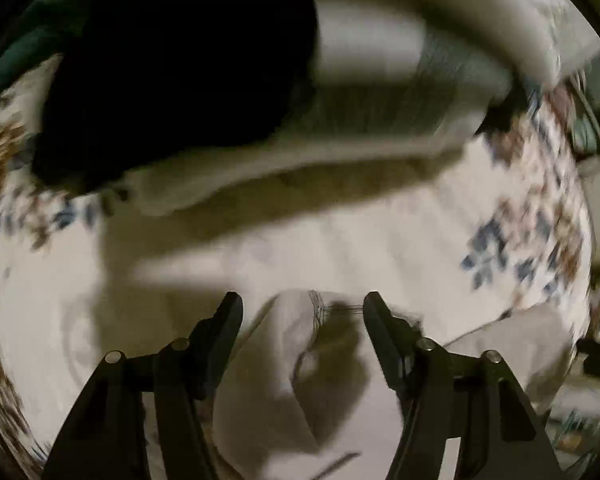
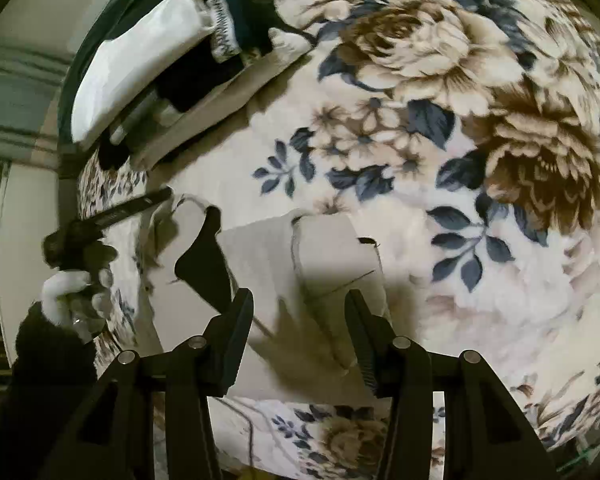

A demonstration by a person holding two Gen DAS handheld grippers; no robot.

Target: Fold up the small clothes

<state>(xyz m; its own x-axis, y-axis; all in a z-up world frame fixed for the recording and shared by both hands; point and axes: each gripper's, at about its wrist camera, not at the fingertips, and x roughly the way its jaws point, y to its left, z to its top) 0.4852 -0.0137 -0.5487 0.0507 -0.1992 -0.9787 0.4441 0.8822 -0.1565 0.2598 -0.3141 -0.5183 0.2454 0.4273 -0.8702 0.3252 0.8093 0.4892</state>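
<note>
I see the floral blanket (image 2: 440, 128) filling both wrist views, cream with brown roses and blue-grey leaves, and it carries everything here. Toward its far left corner, as my right wrist camera has it, sits a stack of folded clothes (image 2: 148, 68): a white piece on top, black and beige pieces under it, and a knitted black-and-white cuff at the end of the stack. My left wrist camera shows that stack (image 1: 260, 92) too, badly smeared, a black piece at the left touching pale folded layers at the right. The beige garment (image 2: 324, 276) I am working on lies flat on the blanket near its near edge, directly ahead of my right gripper (image 2: 300, 300), with one fold line running down its middle and a small dark tag at its upper right edge. The right claw is released, jaws spread wide over the garment and gripping nothing. My left gripper (image 1: 302, 300) is also released, jaws well apart, with a rumpled stitched edge of the beige garment (image 1: 296, 344) lying between them; I cannot tell whether either finger touches the cloth. In the right view the left gripper (image 2: 168, 196) shows at the garment's left edge, held by a gloved hand (image 2: 72, 292) in a dark sleeve.
</note>
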